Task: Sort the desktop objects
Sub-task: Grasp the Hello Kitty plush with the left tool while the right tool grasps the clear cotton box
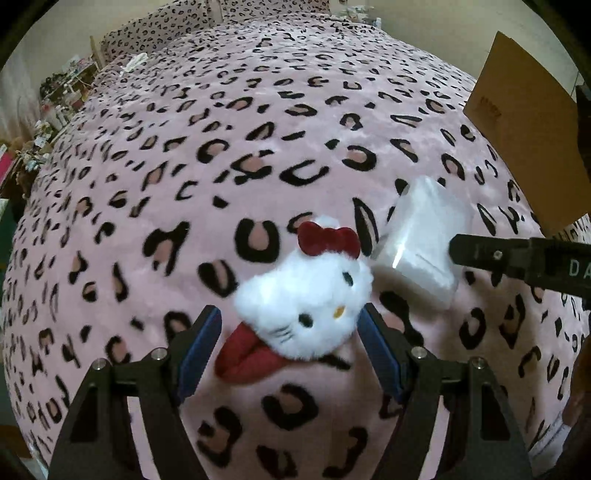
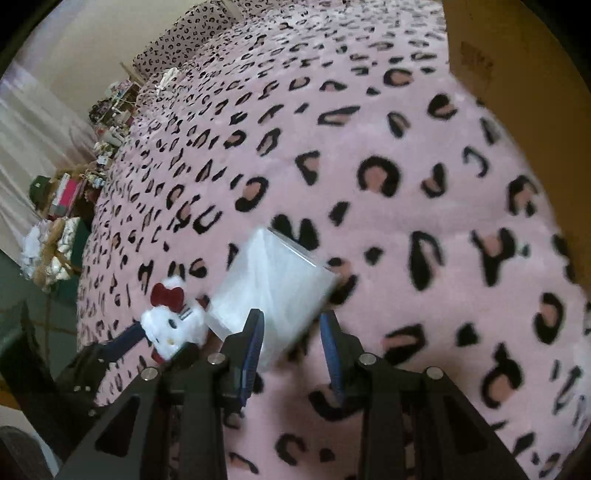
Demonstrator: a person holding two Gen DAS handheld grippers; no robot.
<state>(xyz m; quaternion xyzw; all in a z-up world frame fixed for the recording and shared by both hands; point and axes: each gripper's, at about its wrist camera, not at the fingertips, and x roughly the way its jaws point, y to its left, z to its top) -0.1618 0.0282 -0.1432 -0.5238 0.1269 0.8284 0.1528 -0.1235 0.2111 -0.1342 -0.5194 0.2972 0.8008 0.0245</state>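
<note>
A white cat plush with a red bow lies on the pink leopard-print blanket. My left gripper is open, its blue pads on either side of the plush's head. A white plastic-wrapped pack lies just right of the plush. My right gripper is open around the near end of that pack. In the right wrist view the plush sits at lower left between the left gripper's fingers. In the left wrist view one right gripper finger reaches over the pack.
A brown cardboard box stands at the right edge of the blanket; it also fills the upper right of the right wrist view. Cluttered shelves and baskets stand beyond the blanket's left edge. Pillows lie at the far end.
</note>
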